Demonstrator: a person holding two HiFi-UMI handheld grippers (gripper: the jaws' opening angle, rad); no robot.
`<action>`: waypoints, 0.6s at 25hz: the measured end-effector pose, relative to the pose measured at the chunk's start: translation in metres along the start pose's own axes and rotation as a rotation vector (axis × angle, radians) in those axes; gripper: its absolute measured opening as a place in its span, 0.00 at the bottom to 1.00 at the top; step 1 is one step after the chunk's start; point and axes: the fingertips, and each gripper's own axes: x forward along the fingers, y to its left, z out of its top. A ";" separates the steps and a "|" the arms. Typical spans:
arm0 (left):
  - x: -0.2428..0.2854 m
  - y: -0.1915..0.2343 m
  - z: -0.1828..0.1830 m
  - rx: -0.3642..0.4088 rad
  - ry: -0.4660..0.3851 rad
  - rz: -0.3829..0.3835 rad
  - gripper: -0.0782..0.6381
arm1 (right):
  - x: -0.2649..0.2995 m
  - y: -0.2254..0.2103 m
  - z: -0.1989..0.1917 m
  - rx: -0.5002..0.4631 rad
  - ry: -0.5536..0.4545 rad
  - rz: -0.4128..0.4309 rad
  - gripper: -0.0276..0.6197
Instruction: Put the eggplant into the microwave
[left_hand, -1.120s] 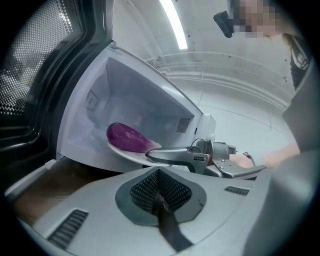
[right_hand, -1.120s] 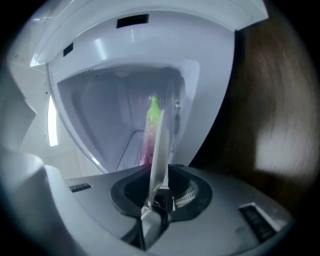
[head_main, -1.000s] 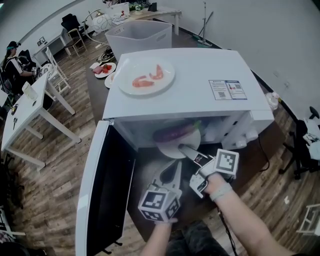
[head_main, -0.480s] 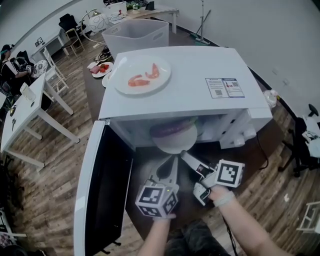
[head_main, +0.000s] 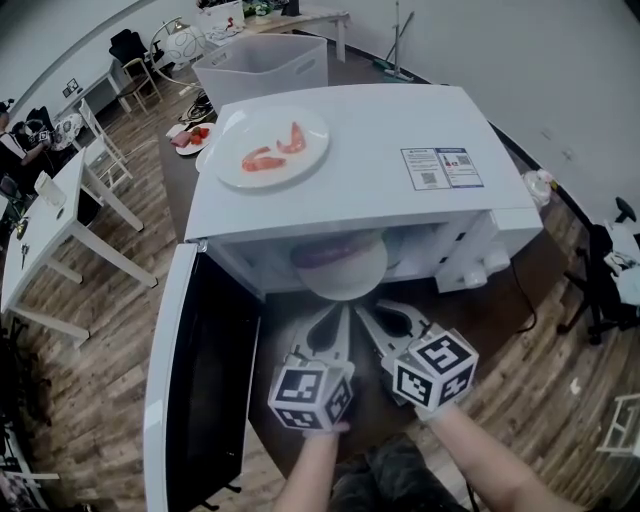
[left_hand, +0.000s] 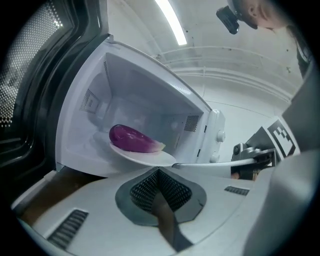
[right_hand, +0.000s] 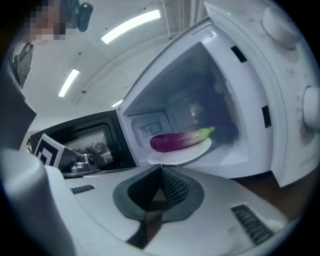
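A purple eggplant (head_main: 335, 250) lies on a white plate (head_main: 347, 281) in the mouth of the open white microwave (head_main: 340, 190). The plate's front rim sticks out of the opening. In the gripper views the eggplant (left_hand: 132, 138) (right_hand: 179, 140) rests on its plate (left_hand: 150, 157) (right_hand: 180, 154) inside the cavity. My left gripper (head_main: 345, 312) (left_hand: 159, 170) is shut and empty, just in front of the plate. Beside it my right gripper (head_main: 362, 312) (right_hand: 161, 168) is shut on nothing, its tip close to the plate's rim without touching it.
The microwave door (head_main: 200, 380) hangs open at the left. A plate of shrimp (head_main: 270, 148) sits on the microwave's top. Behind stand a white bin (head_main: 262, 62) and small dishes of food (head_main: 192, 138). White tables and chairs (head_main: 60, 215) fill the left.
My right gripper drew back from the plate's rim, rolled upright and shut. It now sits next to the left gripper, which barely moved.
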 end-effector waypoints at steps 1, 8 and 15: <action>0.001 0.000 0.000 -0.004 0.001 -0.001 0.11 | 0.001 0.000 0.000 -0.016 0.005 -0.008 0.05; 0.003 0.004 0.001 -0.008 0.005 0.003 0.11 | 0.008 -0.005 0.000 -0.023 0.014 -0.032 0.05; 0.006 0.007 0.005 -0.017 0.001 0.003 0.11 | 0.014 -0.007 0.004 -0.017 0.013 -0.044 0.05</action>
